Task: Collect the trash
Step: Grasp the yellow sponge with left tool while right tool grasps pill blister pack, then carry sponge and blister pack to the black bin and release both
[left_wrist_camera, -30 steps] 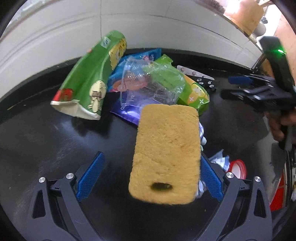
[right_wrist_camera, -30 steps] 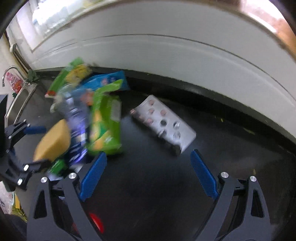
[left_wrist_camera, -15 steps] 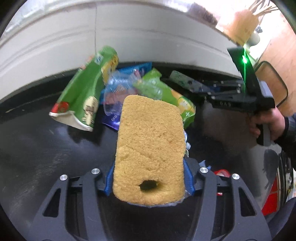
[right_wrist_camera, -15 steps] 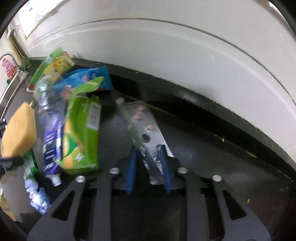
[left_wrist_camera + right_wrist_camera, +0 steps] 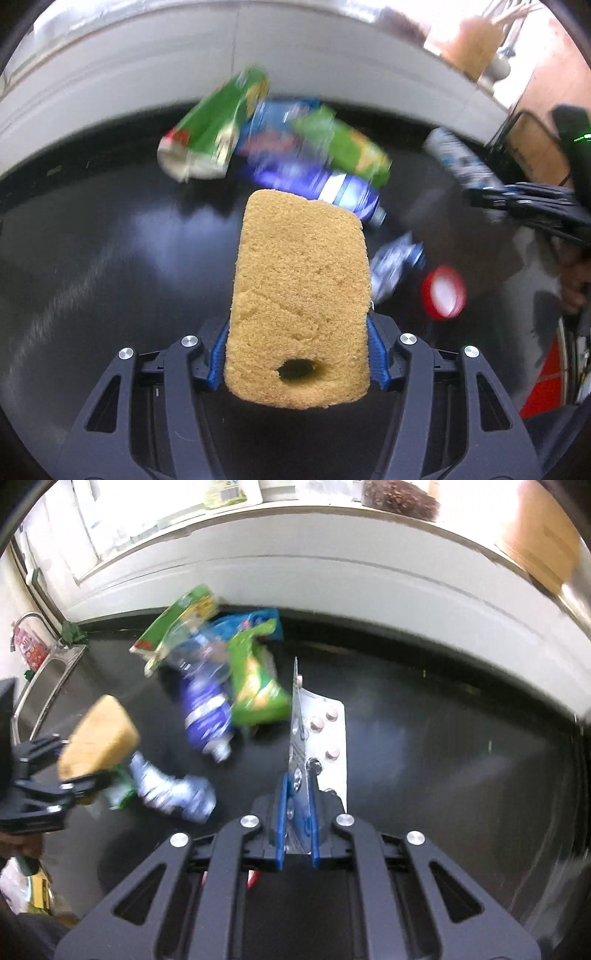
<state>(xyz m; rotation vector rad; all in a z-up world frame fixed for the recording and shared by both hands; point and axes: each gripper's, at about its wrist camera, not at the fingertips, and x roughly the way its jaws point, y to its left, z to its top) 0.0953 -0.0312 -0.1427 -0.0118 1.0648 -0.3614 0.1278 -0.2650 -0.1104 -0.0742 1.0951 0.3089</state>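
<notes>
My left gripper (image 5: 297, 363) is shut on a yellow sponge (image 5: 301, 299) and holds it above the black counter (image 5: 110, 258); it also shows in the right wrist view (image 5: 98, 738). My right gripper (image 5: 297, 812) is shut on a silver pill blister pack (image 5: 321, 731), lifted off the counter, also seen in the left wrist view (image 5: 460, 158). A pile of trash lies by the wall: a green snack bag (image 5: 214, 136), a blue wrapper (image 5: 255, 622), a second green bag (image 5: 258, 686) and a crushed plastic bottle (image 5: 207, 705).
A crumpled wrapper (image 5: 395, 264) and a red cap (image 5: 443, 291) lie on the counter right of the sponge. A white wall (image 5: 332, 576) backs the counter. A sink with a tap (image 5: 40, 664) is at the far left.
Both grippers closed, the left on the sponge, the right on the blister pack. Both have since lifted and pulled back from the pile.
</notes>
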